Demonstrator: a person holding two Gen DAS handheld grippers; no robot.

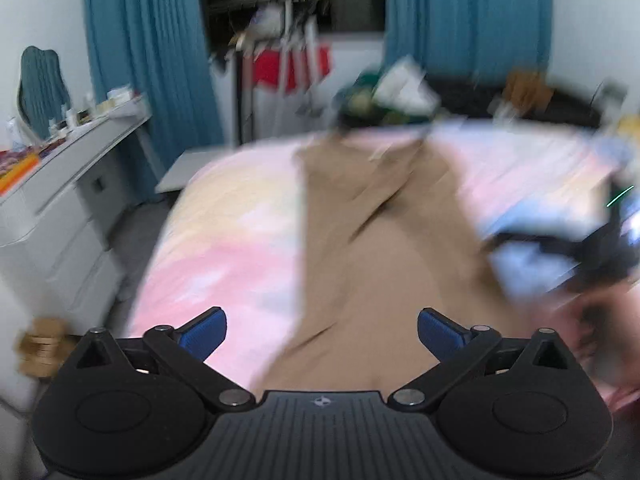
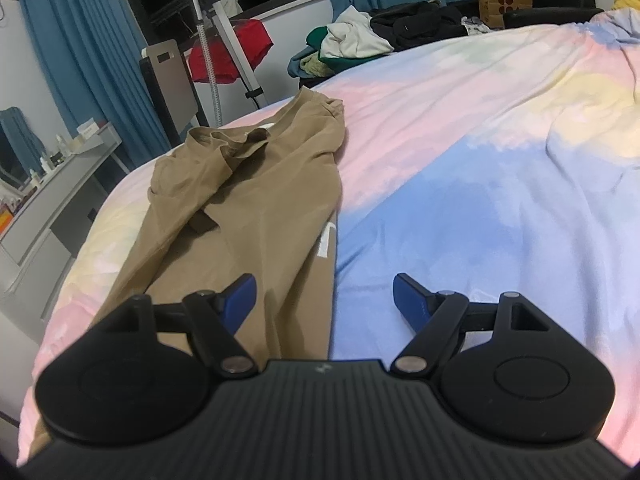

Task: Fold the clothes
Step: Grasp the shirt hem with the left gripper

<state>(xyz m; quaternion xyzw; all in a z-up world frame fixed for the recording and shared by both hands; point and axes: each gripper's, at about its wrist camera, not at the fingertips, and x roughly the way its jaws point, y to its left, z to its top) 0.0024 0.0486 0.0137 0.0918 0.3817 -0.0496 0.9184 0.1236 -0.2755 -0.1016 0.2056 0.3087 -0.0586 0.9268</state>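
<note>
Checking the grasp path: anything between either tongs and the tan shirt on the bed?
Nothing visible. The tan shirt lies flat on the bedspread, with both the right tongs and the left tongs open right over it. The clothes pile sits well beyond.

Blurred tan garment (image 1: 360,240) beneath wide-spread tongs (image 1: 322,330), apparently

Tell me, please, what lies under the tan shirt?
The tan shirt lies on the pastel bedsheet. Whatever sits beneath its folded layers is covered from view.

The left wrist view is smeared with blur, the right wrist view is sharp, and both bend round with dark corners.
</note>
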